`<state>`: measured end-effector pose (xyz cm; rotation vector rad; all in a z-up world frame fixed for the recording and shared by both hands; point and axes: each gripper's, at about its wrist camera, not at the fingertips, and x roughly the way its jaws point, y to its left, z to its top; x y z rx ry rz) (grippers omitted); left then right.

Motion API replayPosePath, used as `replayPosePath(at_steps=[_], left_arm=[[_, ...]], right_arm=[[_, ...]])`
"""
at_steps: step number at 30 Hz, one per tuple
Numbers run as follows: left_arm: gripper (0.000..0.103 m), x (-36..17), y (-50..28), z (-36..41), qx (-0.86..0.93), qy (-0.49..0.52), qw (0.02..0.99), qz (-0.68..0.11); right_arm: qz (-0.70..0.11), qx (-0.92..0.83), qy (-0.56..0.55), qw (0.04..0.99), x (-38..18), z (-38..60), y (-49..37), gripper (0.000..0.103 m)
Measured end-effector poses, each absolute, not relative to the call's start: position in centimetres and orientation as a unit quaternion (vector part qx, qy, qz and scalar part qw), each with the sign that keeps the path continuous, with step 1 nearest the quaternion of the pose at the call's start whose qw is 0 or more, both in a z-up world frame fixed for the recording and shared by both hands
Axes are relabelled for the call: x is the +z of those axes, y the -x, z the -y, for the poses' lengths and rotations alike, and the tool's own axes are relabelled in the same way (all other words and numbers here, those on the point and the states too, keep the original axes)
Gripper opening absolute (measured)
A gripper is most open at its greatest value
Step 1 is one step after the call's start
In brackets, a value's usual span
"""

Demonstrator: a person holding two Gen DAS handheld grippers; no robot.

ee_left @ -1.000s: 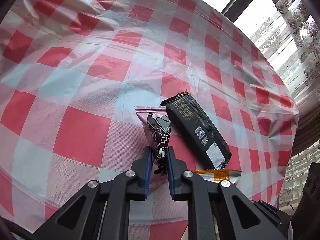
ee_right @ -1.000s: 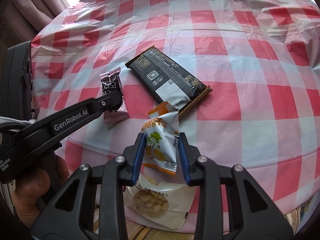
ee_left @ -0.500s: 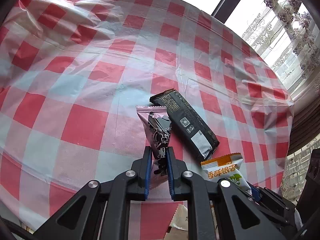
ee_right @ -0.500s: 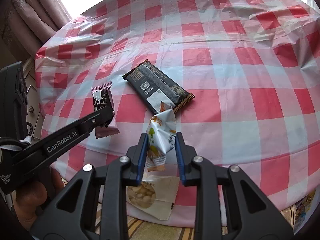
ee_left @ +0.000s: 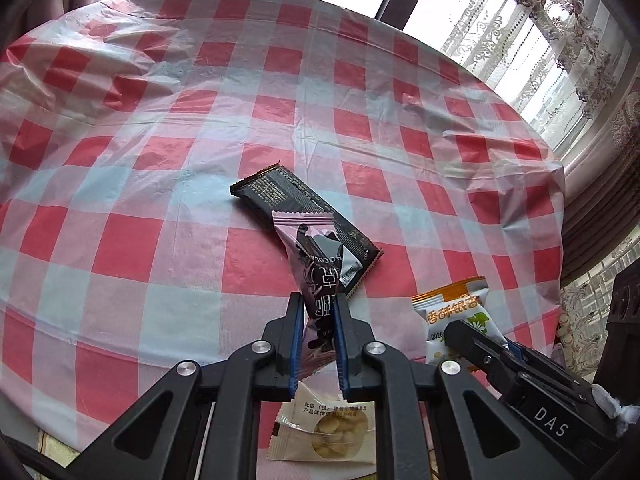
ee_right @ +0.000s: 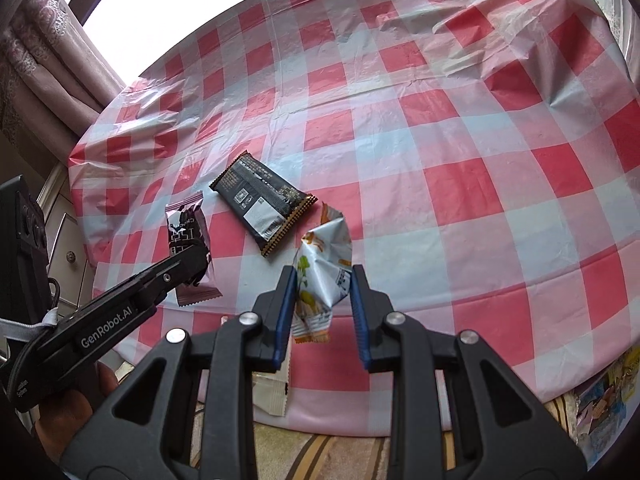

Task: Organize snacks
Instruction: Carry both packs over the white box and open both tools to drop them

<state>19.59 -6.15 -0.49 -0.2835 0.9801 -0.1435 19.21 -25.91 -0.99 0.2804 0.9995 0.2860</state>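
My left gripper (ee_left: 317, 304) is shut on a pink chocolate packet (ee_left: 311, 264), held up off the table; the same packet (ee_right: 188, 236) shows at the left of the right wrist view, pinched by the left gripper (ee_right: 200, 264). My right gripper (ee_right: 324, 280) is shut on a white and orange snack packet (ee_right: 324, 268), lifted and crumpled between the pads; that packet (ee_left: 456, 316) appears at the right of the left wrist view. A long black snack bar (ee_left: 296, 208) (ee_right: 262, 204) lies flat on the red and white checked tablecloth (ee_left: 160, 160). A clear packet of nuts (ee_left: 328, 432) lies at the near table edge.
The round table's near edge (ee_right: 440, 400) drops to a patterned floor. Curtains (ee_left: 560, 40) and a window frame stand behind the table. A hand (ee_right: 64, 412) holds the left gripper's handle. A cabinet (ee_right: 64, 240) stands at the left.
Both grippers have pulled back and risen with their packets, so the table looks farther off. The black bar has stayed put, and the nut packet has come into the left wrist view.
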Motion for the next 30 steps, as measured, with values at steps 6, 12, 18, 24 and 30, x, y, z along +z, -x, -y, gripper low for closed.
replayPosePath(at_steps=[6,12,18,24,30], left_arm=[[0.015,0.0,-19.3,10.1,-0.101,0.105,0.868,-0.474],[0.015,0.4,-18.8,15.0,-0.144,0.072,0.862,-0.48],[0.015,0.8,-17.9,20.2,-0.188,0.035,0.855,-0.482],[0.015,0.8,-16.7,25.1,-0.232,0.001,0.842,-0.487],[0.015,0.8,-15.2,29.9,-0.274,-0.033,0.826,-0.491]], right_arm=[[-0.47,0.115,-0.166,0.859,-1.1,29.6,-18.6,0.03],[-0.461,0.091,-0.189,0.862,-1.1,33.5,-17.4,0.03],[-0.455,0.058,-0.22,0.861,-1.6,38.4,-15.6,0.03],[-0.444,0.025,-0.248,0.861,-1.7,43.0,-13.2,0.03],[-0.43,-0.019,-0.274,0.86,-1.8,47.5,-10.4,0.03]])
